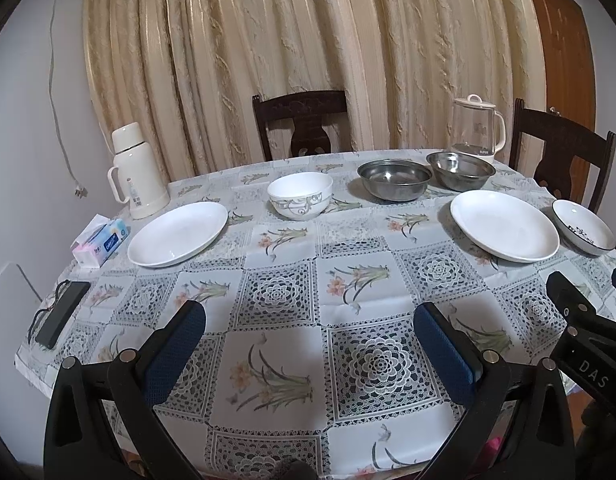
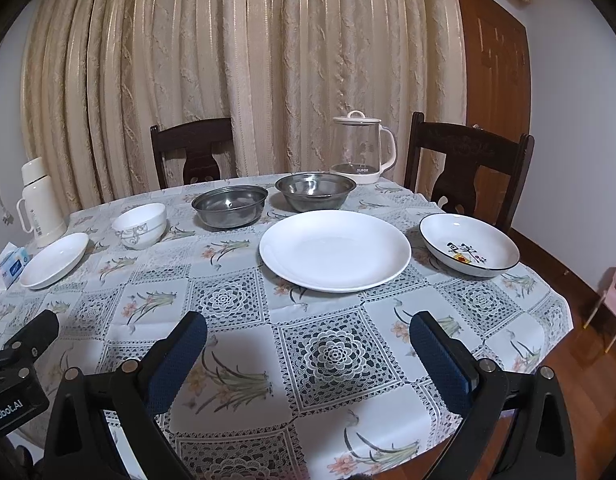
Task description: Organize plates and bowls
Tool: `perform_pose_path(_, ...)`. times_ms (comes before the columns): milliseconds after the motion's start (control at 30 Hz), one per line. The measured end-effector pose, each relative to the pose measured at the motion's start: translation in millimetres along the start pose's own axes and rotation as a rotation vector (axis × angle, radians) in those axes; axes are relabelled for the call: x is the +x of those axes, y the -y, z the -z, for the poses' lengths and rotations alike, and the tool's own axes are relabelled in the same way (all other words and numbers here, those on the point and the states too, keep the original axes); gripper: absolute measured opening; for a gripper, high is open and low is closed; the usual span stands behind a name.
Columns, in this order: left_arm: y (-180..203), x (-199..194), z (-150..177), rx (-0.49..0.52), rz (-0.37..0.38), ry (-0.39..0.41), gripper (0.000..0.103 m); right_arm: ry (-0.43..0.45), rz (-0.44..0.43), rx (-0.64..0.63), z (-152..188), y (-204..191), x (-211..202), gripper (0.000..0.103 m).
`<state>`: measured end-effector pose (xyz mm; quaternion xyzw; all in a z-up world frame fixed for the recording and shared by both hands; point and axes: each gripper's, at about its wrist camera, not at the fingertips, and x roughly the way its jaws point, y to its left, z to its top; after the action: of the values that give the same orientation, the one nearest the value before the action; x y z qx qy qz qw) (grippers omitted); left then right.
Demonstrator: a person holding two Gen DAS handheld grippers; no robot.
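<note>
Floral-and-lace cloth covered the round table (image 2: 236, 364), and every dish on it lay apart. We saw a large white plate (image 2: 335, 251), a smaller white plate (image 1: 177, 233), a patterned white bowl (image 1: 300, 195), two steel bowls (image 2: 229, 205) (image 2: 315, 191) and a dark-rimmed picture dish (image 2: 469, 249). Our left gripper (image 1: 310, 344) and right gripper (image 2: 308, 346) hung spread wide, empty, near the table's front edge. We judged nothing stacked yet; all sorting remained.
</note>
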<state>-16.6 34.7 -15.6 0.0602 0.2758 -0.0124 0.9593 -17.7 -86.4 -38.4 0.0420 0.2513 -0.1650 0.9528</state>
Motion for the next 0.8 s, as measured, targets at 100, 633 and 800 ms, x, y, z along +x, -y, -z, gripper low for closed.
perform_pose_path(100,0,1,0,0.000,0.001,-0.008,0.103,-0.001,-0.001,0.001,0,1,1,0.103)
perform_pose_path(633,3,6,1,-0.004,0.031,-0.042,0.103,-0.018,-0.012,0.009,2,2,3,0.103)
perform_pose_path(800,1,18,3,-0.014,0.051,-0.104,0.103,-0.070,-0.033,0.051,3,11,15,0.103)
